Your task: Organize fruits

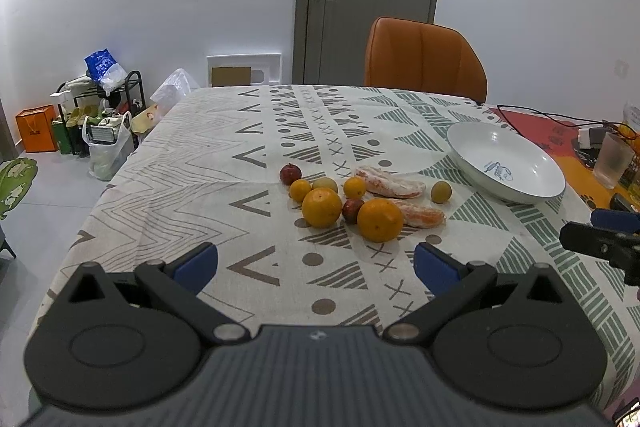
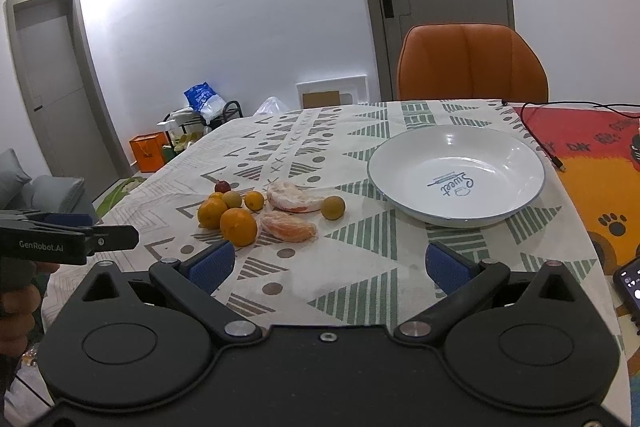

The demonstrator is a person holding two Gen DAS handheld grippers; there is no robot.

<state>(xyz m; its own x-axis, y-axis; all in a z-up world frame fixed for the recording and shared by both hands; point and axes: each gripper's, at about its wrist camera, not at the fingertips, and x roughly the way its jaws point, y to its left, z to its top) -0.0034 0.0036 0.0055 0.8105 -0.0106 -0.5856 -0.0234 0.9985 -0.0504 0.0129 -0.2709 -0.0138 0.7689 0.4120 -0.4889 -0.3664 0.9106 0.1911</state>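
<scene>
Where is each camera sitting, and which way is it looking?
Left wrist: rides the left gripper, jaws open, facing the fruit pile; the right gripper pokes in at the right edge.
Right wrist: rides the right gripper, jaws open, facing the white bowl; the left gripper and a hand show at left.
Shared: fruit, bowl, orange chair, door.

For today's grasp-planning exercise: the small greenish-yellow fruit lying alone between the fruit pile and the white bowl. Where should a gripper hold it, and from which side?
Grip the greenish-yellow fruit across its widest middle, coming down from above and the near side. It is round and stands apart, so both fingers probably fit. The open right gripper is nearer it and the white bowl.
</scene>
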